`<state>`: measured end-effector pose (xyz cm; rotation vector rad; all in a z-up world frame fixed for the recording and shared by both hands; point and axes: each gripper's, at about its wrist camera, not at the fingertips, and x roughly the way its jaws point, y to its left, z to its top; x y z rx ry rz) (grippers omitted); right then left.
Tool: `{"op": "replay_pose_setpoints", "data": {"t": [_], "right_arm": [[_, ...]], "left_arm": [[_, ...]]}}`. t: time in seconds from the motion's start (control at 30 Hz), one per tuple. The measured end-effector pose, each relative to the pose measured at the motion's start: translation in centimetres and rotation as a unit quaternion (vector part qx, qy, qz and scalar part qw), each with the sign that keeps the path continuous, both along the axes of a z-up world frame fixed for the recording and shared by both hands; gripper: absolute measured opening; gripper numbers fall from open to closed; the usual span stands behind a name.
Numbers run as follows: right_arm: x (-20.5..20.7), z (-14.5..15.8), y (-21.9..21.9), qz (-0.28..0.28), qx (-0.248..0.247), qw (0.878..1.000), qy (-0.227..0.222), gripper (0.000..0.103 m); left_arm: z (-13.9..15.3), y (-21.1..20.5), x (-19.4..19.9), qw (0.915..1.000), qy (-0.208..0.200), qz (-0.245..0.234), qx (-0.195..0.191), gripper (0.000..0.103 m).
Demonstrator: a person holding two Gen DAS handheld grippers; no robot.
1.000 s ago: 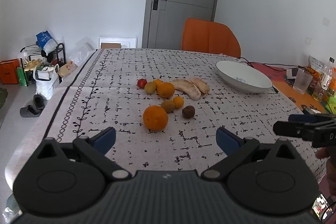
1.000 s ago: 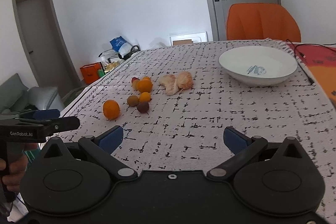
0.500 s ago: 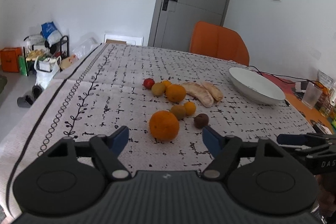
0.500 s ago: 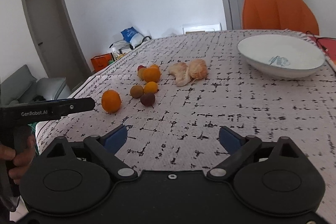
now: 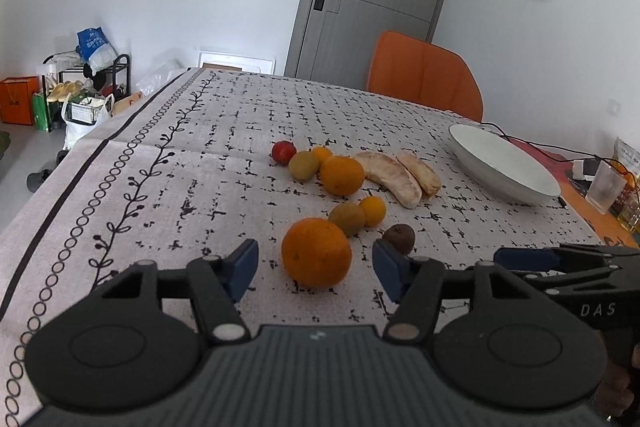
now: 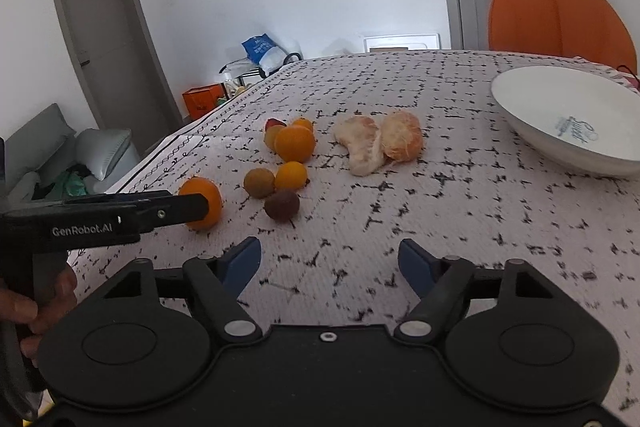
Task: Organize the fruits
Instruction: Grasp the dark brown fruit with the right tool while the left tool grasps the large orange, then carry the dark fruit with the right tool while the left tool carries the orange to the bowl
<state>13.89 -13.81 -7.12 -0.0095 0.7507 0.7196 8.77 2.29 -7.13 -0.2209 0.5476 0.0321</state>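
1. Left gripper (image 5: 316,269): I see its jaws closing around the large orange (image 5: 316,252), which sits between the blue pads (image 5: 243,265) with gaps on both sides, not yet pinched.
2. Right gripper (image 6: 330,265): jaws closing over bare cloth, nothing between them.
3. On the bench (image 5: 160,195), the other fruits cluster just beyond that orange: a dark brown fruit (image 6: 281,204), peeled citrus pieces (image 6: 380,143).
4. The white bowl (image 6: 568,115) stands well apart, to the right.
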Motion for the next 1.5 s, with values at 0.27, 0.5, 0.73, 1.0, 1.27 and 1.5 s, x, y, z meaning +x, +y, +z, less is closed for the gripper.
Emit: {"op": "replay_pose_setpoints", "data": {"t": [0.27,0.5,0.73,1.0,1.27,1.5], "right_arm": [[1.3,-0.2,1.3,0.015,0.002,1.0,0.003,0.068],[1.7,-0.4,3.0,0.038,-0.011,0.999,-0.006,0.057],[1.7,-0.2,4.8,0.058,-0.016,0.998,-0.011,0.05],[1.5,-0.3,5.1,0.06,-0.017,0.998,-0.013,0.023],[1.5,0.7,2.0,0.035,0.018,0.999,-0.014,0.023],[1.9,1.5,-1.1,-0.004,0.039,0.999,-0.019,0.023]], "left_arm": [[-0.6,1.0,1.0,0.9996,0.005,0.008,-0.025,0.039],[-0.3,2.2,0.9,0.9991,0.004,0.026,-0.033,0.039],[0.0,3.3,0.5,0.9983,0.0,0.039,-0.043,0.039],[0.3,2.7,0.5,0.999,-0.001,0.027,-0.037,0.038],[1.2,0.5,1.1,0.9996,-0.01,0.006,-0.024,0.038],[2.1,-1.8,2.2,0.9996,-0.02,-0.018,-0.013,0.038]]}}
